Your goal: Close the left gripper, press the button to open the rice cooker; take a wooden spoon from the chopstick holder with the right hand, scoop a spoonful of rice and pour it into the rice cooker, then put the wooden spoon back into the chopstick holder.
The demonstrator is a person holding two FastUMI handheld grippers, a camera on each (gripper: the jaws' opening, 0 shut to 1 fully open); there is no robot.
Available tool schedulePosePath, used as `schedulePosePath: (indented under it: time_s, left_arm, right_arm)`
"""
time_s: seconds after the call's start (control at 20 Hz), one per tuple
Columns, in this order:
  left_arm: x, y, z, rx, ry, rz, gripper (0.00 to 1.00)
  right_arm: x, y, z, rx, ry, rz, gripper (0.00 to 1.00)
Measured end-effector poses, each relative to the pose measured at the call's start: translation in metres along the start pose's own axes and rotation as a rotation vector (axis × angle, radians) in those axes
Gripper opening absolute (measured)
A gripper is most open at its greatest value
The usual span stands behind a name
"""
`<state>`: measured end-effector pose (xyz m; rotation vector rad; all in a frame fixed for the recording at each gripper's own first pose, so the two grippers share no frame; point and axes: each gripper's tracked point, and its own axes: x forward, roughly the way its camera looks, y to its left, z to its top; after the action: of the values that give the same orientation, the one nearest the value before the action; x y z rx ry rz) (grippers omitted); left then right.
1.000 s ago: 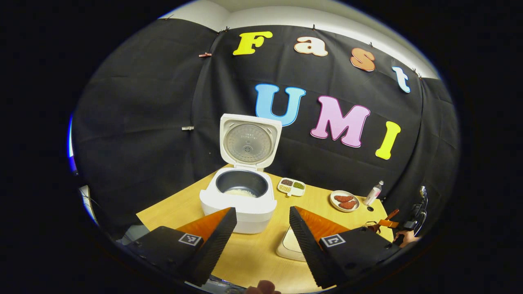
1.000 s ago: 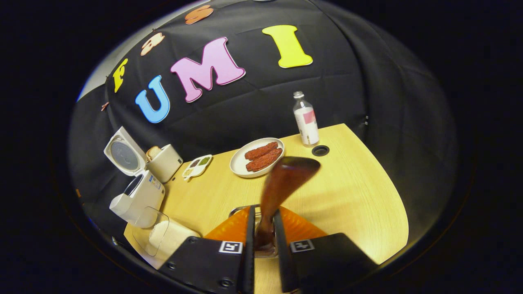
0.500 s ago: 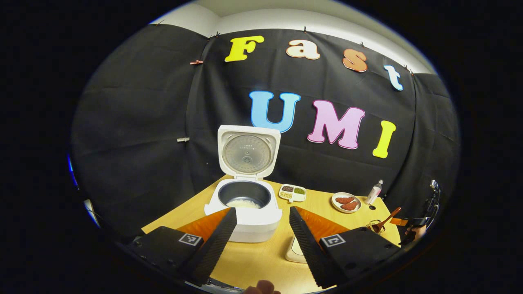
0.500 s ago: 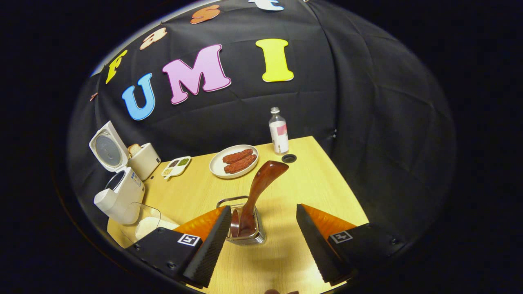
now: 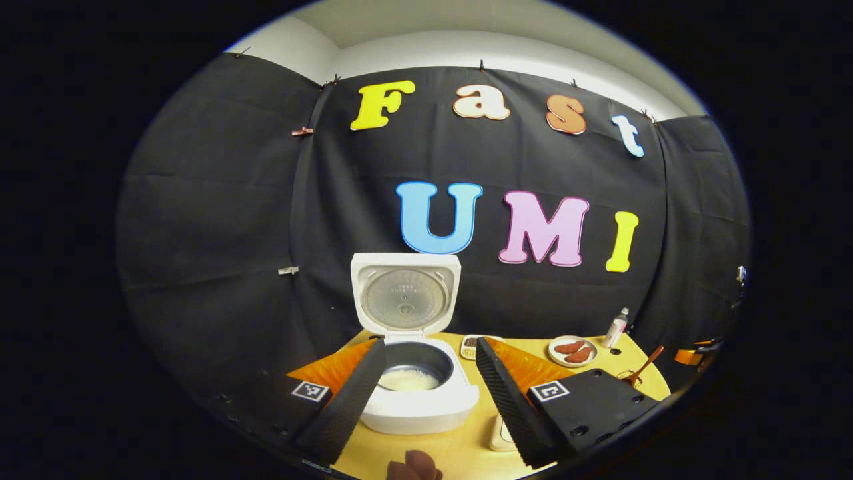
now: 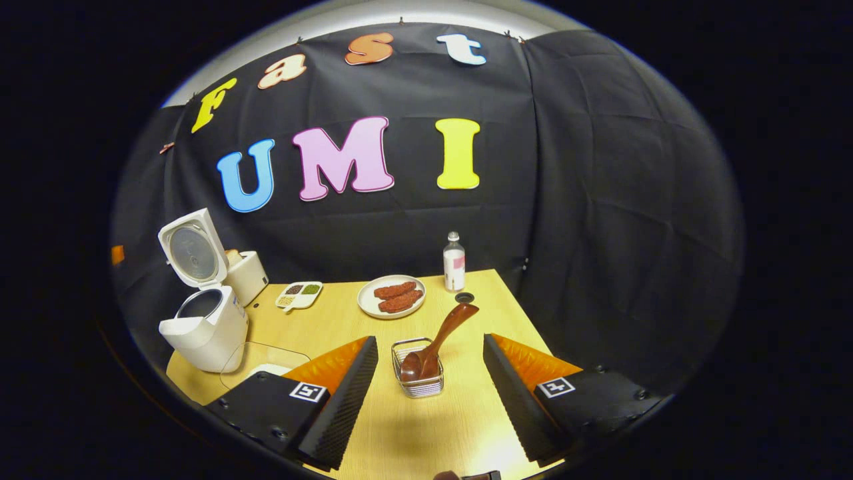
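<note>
The white rice cooker (image 5: 418, 400) (image 6: 203, 327) stands with its lid up and white rice in its dark pot. My left gripper (image 5: 426, 383) hangs open in front of it, the pot showing between its fingers. In the right gripper view the wooden spoon (image 6: 440, 340) leans bowl-down in the wire chopstick holder (image 6: 418, 373), handle pointing up and right. My right gripper (image 6: 430, 380) is open, drawn back from the holder, touching nothing. The spoon (image 5: 641, 370) also shows small at the far right of the left gripper view.
On the wooden table (image 6: 460, 427) lie a plate of sausages (image 6: 392, 297), a small divided dish of beans (image 6: 300, 293), a bottle (image 6: 454, 261), a toaster (image 6: 246, 275) behind the cooker and a clear rice container (image 6: 263, 363) beside it. A round hole (image 6: 464, 297) sits near the bottle.
My right gripper let go of the spoon, opened and pulled back; the spoon now rests in the holder. Both grippers have drawn back from the table.
</note>
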<state>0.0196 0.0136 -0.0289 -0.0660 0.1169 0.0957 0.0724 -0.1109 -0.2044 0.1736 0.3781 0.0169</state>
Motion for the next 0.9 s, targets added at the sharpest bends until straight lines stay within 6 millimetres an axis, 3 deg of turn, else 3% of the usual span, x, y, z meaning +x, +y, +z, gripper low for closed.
schedulePosePath:
  time_s: [0.3,0.7,0.9]
  left_arm:
    - [0.06,0.029,0.059,-0.026,-0.11,-0.038,0.95]
    - [0.171,0.045,0.101,0.017,-0.168,-0.042,0.95]
    - [0.231,0.043,0.105,0.03,-0.171,-0.058,0.95]
  right_arm:
    - [-0.039,0.024,0.018,-0.052,-0.058,-0.042,0.99]
    - [-0.063,0.024,0.031,-0.121,-0.1,-0.126,0.98]
    - [-0.063,0.032,0.022,-0.165,-0.085,-0.158,0.98]
